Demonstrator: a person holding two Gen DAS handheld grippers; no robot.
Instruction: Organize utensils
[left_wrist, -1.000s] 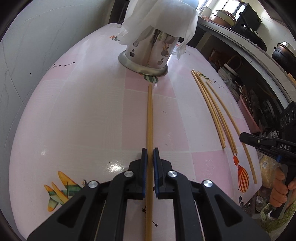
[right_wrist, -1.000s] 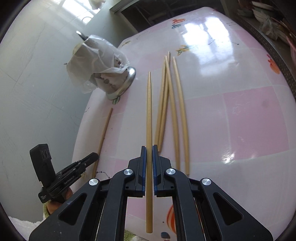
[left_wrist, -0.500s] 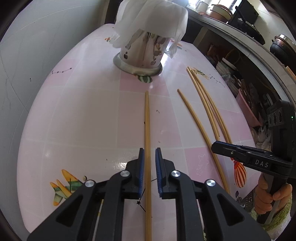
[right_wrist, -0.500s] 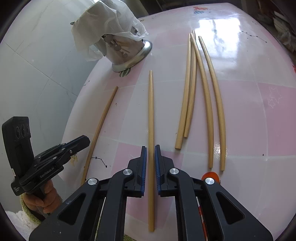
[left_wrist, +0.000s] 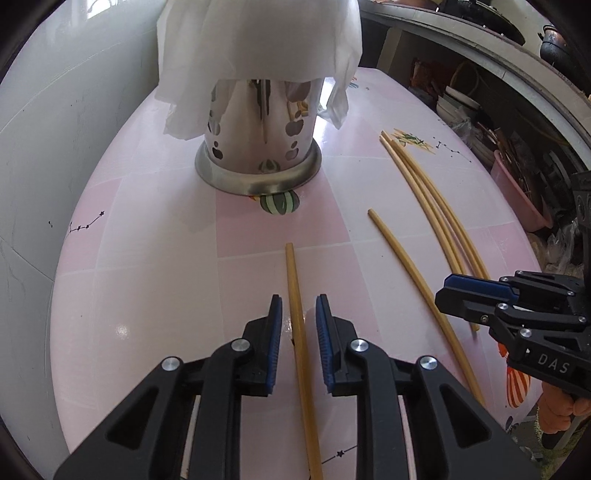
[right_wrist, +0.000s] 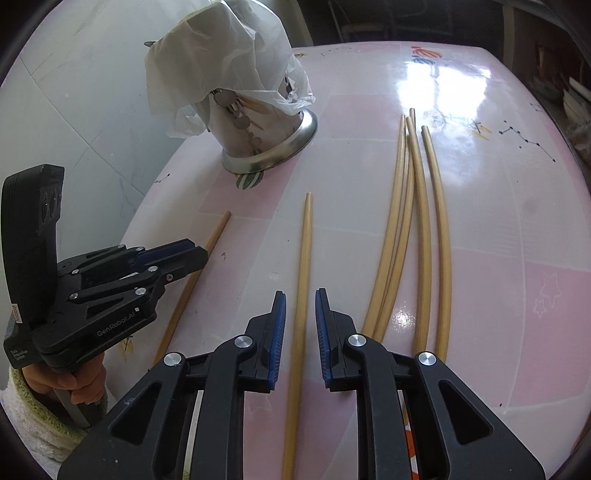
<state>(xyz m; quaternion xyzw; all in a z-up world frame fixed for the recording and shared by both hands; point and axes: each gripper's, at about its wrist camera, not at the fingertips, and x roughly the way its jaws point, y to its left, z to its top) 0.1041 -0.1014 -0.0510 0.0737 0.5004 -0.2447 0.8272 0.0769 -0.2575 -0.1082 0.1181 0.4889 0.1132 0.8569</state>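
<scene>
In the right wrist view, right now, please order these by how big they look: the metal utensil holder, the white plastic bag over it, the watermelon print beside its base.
1. white plastic bag
2. metal utensil holder, partly hidden under the bag, so this order is unsure
3. watermelon print, clearly the smallest

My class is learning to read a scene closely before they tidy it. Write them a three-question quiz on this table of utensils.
1. True or false: the left claw is clamped shut on a chopstick.
2. How many chopsticks lie on the table in the right wrist view?
3. What covers the metal holder? A: a lid. B: a crumpled white sheet. C: nothing.

Key: 1 false, it is open around the chopstick; 2 six; 3 B.
</scene>
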